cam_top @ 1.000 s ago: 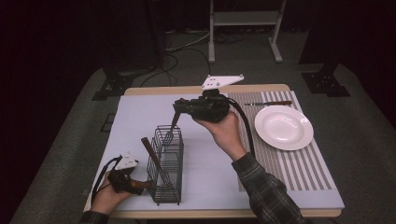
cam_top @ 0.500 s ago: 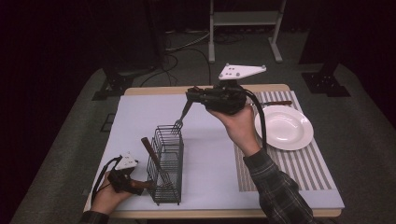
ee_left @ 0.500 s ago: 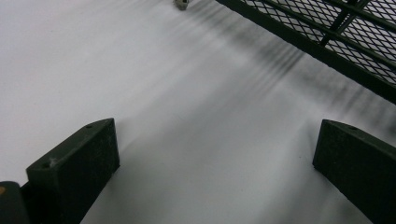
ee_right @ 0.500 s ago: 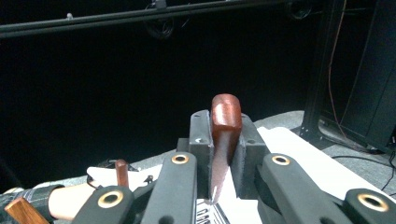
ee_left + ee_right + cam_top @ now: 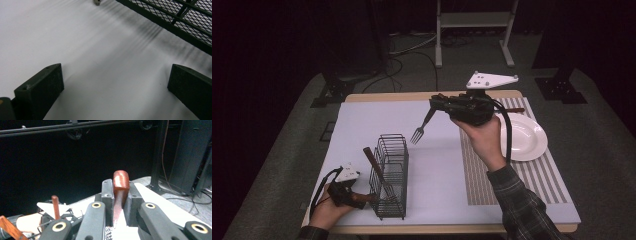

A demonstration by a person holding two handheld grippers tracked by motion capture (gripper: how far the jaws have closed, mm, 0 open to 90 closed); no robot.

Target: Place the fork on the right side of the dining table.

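White table [image 5: 362,120]: right hand-held gripper [image 5: 435,103] clamps fork [image 5: 422,127] aloft

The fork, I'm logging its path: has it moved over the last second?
Yes. The fork, clamped in the right gripper, has gone up and rightward, away from the wire basket toward the white plate.

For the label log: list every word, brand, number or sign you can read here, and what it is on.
None to read. The plate, wire basket, fork, striped mat and both grippers, left and right, carry no legible text in any view.
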